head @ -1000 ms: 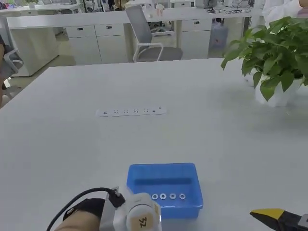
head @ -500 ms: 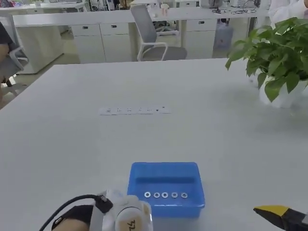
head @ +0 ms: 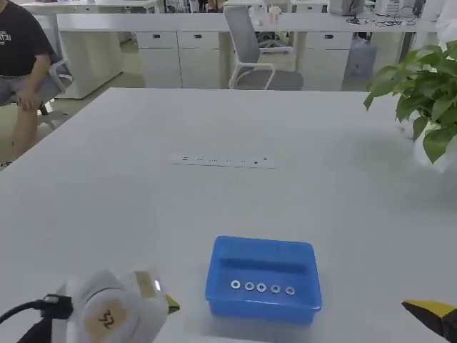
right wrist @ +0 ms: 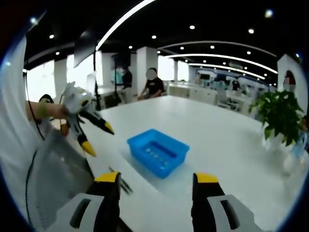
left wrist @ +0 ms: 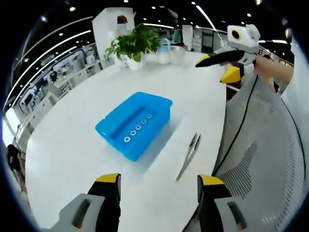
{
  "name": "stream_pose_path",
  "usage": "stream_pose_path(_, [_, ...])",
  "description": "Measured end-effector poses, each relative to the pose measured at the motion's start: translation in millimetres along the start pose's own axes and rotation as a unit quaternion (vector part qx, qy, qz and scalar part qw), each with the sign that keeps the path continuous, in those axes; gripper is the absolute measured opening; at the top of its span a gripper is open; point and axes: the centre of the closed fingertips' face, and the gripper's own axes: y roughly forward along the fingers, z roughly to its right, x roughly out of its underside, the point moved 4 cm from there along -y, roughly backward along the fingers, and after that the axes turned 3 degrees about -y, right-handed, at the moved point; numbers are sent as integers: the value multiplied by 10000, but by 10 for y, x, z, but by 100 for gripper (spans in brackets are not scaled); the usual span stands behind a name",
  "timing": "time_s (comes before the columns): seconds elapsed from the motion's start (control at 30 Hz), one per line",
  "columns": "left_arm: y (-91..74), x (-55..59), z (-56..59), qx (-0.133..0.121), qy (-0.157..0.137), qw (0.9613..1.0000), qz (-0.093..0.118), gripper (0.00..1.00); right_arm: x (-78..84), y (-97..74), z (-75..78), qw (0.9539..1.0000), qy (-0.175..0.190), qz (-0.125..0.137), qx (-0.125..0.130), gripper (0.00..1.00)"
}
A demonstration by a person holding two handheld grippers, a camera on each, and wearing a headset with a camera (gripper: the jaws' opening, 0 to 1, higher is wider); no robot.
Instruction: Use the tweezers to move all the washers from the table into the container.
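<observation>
Washers (head: 261, 287), five of them, lie in one straight row on the floor of the single blue container (head: 260, 309), none touching its walls. One pair of tweezers (left wrist: 189, 155) lies flat on the table (head: 143, 214), just beside the container toward the near edge and apart from it, with nothing gripping it. Two grippers hover above that near edge. The left gripper (left wrist: 159, 180) is off the container's left side with its yellow-tipped jaws spread wide and empty. The right gripper (right wrist: 157, 178) is off its right side, also with jaws spread and empty. The tabletop is plain white and broad, with a socket strip (head: 223, 161) set in its middle, well beyond the container. From left to right at the far end are a seated person (head: 25, 57), white desks (head: 178, 43), an office chair (head: 253, 53) and a potted plant (head: 428, 93) at the table's right edge. Bare surface surrounds the container on every side.
</observation>
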Motion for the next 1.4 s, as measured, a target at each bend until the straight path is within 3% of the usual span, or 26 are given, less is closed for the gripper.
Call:
stream_pose_path(0.07, [-82,-70,-36,-259,-244,9984,439,70,-26,-5,31,9998,13,137,109,61])
stream_pose_path(0.13, [-171,-161,-79,-543,-449,9930,952,79,-57,-21,61,9993,-49,286,221,64])
stream_pose_path(0.17, [-222,-230,-74,-614,-630,9878,1288,83,-78,-30,78,9989,-56,384,271,66])
stream_pose_path(0.27, [-347,-367,-54,-704,-986,9734,1946,93,-123,-55,138,9974,-86,569,431,73])
stream_pose_path(0.3, [-362,-372,-62,-730,-1007,9718,2001,94,-138,-61,154,9969,-79,630,462,75])
stream_pose_path(0.4, [-459,-411,-93,-1003,-1072,9616,2320,97,-178,-76,200,9953,37,806,533,81])
stream_pose_path(0.53, [-529,-439,-85,-1085,-1191,9511,2634,99,-219,-100,266,9921,146,1004,739,90])
stream_pose_path(0.6, [-564,-484,-67,-1068,-1344,9423,2875,99,-237,-116,300,9900,234,1116,835,95])
stream_pose_path(0.77, [-721,-602,-102,-1248,-1704,9077,3627,99,-249,-193,381,9861,374,1294,969,99])
stream_pose_path(0.87, [-771,-595,-165,-1405,-1887,8946,3801,99,-278,-172,391,9847,403,1355,1021,99])
stream_pose_path(0.9, [-777,-588,-179,-1411,-1908,8931,3823,99,-278,-169,397,9844,412,1355,1039,99])
stream_pose_path(1.03, [-753,-558,-227,-1442,-1909,8969,3720,99,-278,-129,412,9837,507,1343,1079,99])
stream_pose_path(1.23, [-723,-554,-224,-1362,-2023,8919,3809,99,-253,-103,419,9839,589,1185,1205,99])
stream_pose_path(1.37, [-668,-552,-213,-1404,-2081,8922,3754,99,-222,-105,478,9830,597,1249,1206,99])
stream_pose_path(1.4, [-655,-560,-200,-1434,-2046,8938,3723,99,-217,-95,481,9833,603,1234,1192,99])
